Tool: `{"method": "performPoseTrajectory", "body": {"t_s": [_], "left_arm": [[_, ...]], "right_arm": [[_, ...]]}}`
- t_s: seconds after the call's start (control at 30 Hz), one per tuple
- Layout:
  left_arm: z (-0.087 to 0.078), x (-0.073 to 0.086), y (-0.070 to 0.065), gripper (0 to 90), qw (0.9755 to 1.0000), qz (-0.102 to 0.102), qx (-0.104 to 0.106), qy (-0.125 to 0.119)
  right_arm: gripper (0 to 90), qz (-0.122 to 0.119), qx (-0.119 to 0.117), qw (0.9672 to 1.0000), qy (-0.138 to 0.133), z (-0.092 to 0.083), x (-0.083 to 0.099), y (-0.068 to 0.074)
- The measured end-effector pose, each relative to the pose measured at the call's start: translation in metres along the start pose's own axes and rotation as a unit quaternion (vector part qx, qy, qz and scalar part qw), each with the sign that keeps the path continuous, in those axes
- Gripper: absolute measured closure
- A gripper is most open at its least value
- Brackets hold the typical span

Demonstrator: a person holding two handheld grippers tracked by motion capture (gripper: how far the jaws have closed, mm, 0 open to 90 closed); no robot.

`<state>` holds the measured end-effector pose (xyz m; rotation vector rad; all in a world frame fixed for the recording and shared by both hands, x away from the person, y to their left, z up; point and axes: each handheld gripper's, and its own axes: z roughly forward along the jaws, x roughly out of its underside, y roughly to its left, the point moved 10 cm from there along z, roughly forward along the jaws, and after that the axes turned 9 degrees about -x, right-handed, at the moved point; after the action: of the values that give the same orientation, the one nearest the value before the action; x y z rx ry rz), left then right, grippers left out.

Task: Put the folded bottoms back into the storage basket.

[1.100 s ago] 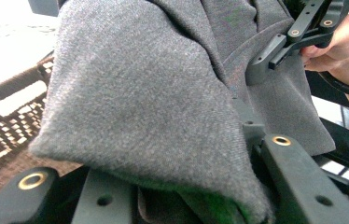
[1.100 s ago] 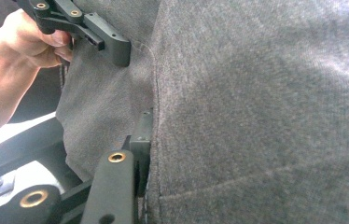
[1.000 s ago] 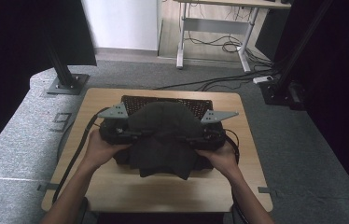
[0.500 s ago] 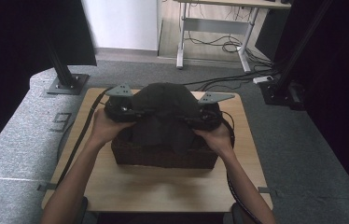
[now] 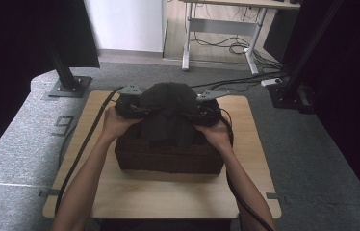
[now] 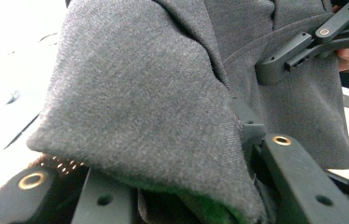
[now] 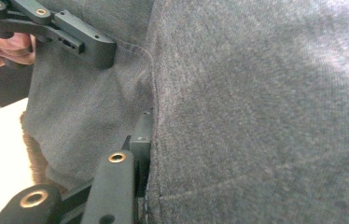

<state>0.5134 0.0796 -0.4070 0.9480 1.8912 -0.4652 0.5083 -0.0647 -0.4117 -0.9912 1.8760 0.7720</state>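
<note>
Two handheld claws, left claw and right claw, each pinch an edge of a dark grey garment, holding it bunched above the far side of a woven basket on the wooden surface. The hanging cloth could snag the basket's rim, or slip from either grip.

The high view looks forward and down over the table from its near edge; both gripper views sit close against the grey cloth, which they share.
</note>
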Motion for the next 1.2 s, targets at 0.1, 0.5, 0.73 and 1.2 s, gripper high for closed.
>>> {"method": "performPoseTrajectory", "body": {"t_s": [0.1,0.5,0.73,1.2], "left_arm": [[0.008,0.012,0.005,61.4,0.9999,-0.004,-0.006,0.013],[0.027,0.054,0.014,61.5,0.9964,-0.016,-0.026,0.08],[0.055,0.059,-0.003,61.6,0.9949,-0.029,-0.004,0.096],[0.054,0.094,0.004,61.4,0.9819,-0.028,-0.03,0.185]], "right_arm": [[57.4,0.007,0.004,0.9999,0.009,0.011,0.009,-0.007],[57.4,0.042,-0.002,0.9975,0.057,0.052,0.044,-0.013],[57.3,0.061,0.016,0.9939,0.09,0.039,0.066,-0.027],[56.3,0.085,0.004,0.9845,0.153,0.069,0.084,-0.017]]}}
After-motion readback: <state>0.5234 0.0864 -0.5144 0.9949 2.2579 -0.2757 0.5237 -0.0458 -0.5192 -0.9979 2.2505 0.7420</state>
